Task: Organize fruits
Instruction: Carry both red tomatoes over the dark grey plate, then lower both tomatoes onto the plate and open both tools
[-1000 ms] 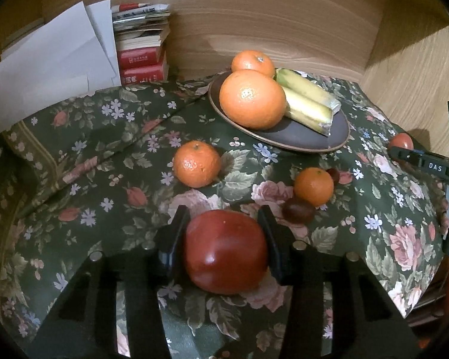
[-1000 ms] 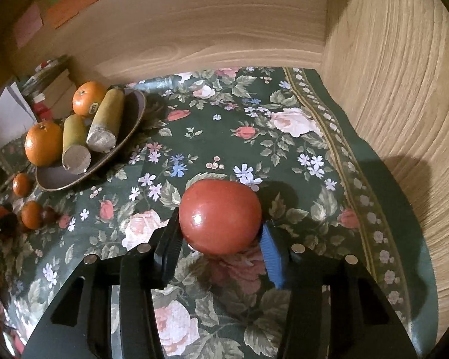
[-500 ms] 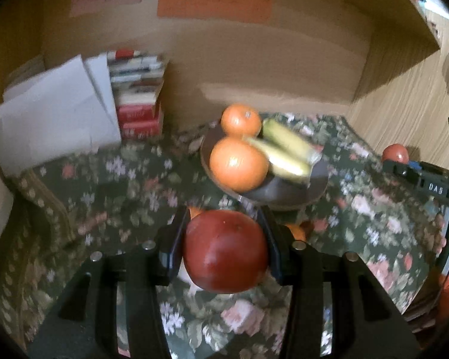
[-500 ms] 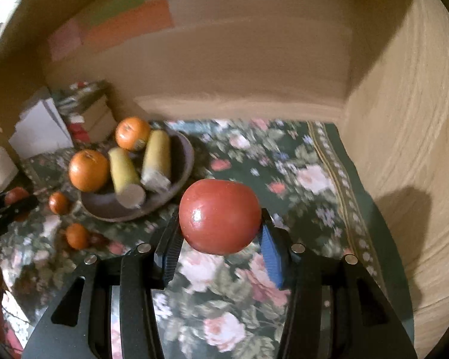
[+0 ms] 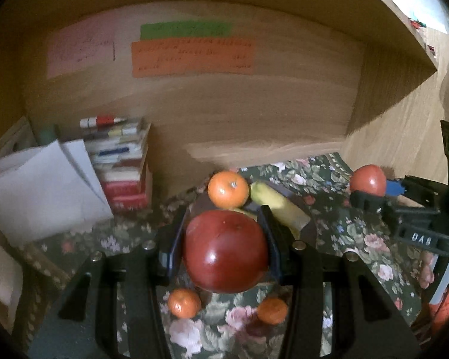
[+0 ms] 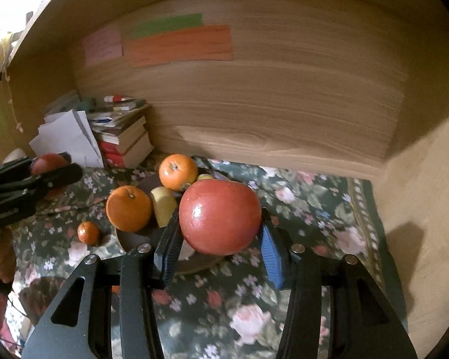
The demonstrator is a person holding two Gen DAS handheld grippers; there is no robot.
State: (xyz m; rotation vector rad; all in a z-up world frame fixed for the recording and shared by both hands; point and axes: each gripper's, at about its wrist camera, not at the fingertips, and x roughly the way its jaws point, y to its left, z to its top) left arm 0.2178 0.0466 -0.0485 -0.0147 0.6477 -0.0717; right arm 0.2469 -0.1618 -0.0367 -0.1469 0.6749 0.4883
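1. At the far left, loose white papers (image 5: 42, 191) lean beside a stack of books (image 5: 119, 167) against the wooden back wall (image 6: 284, 104), which carries pink, green and orange notes (image 5: 191, 56).
2. The left gripper (image 5: 224, 248) is clenched on a dark red apple (image 5: 225, 250), its two fingers pressed to the fruit's sides, held up above the flowered tablecloth (image 5: 359, 239).
3. Below that apple in the left wrist view, two small tangerines (image 5: 184, 302) lie on the cloth, well apart from each other.
4. Beyond the left gripper sits the dark plate (image 6: 134, 237). It holds a far orange (image 5: 228, 189), a near orange (image 6: 128, 208) and two yellow-green pieces of fruit (image 5: 277, 205) lying side by side.
5. In the right wrist view, one small tangerine (image 6: 88, 232) rests on the cloth just left of the plate.
6. The right gripper (image 6: 220, 233) is clamped on a lighter red apple (image 6: 220, 216), black finger (image 6: 169, 248) on its left, blue-padded one on its right, lifted above the plate's near right edge.
7. Each gripper shows in the other's view, fruit in its jaws, at the picture's edge.
8. Right of the plate the cloth runs to a wooden side wall (image 6: 428, 209).
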